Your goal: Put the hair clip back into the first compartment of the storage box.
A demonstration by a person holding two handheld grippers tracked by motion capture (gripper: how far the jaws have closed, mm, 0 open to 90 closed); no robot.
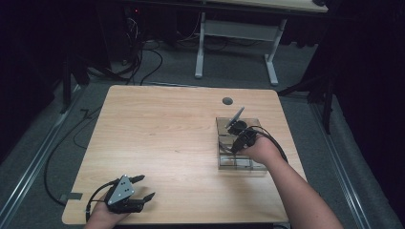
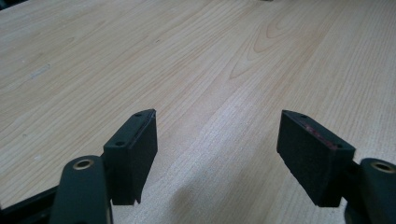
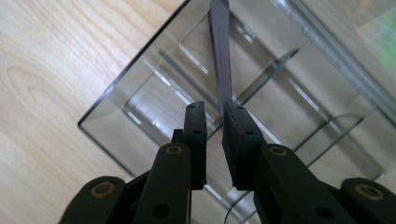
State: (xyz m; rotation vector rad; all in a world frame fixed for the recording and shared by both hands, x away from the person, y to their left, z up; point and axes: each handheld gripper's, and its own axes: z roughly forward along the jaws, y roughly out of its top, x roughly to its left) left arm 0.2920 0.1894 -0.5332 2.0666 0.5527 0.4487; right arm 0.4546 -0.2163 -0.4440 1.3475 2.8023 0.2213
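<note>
A thin, flat grey strip is pinched between the pads of my right gripper, which is shut on its lower end. The strip rises slanted above a clear plastic compartment box. In the high view the right gripper hovers over the far end of the clear box at the table's right, with the strip pointing up and away. My left gripper rests near the front left corner, and in its own view it stands open over bare wood.
The light wooden table has a round dark cable hole near its far edge. Beyond it, on the carpet, stands a white desk frame with cables. A cable trails off the table's front left corner.
</note>
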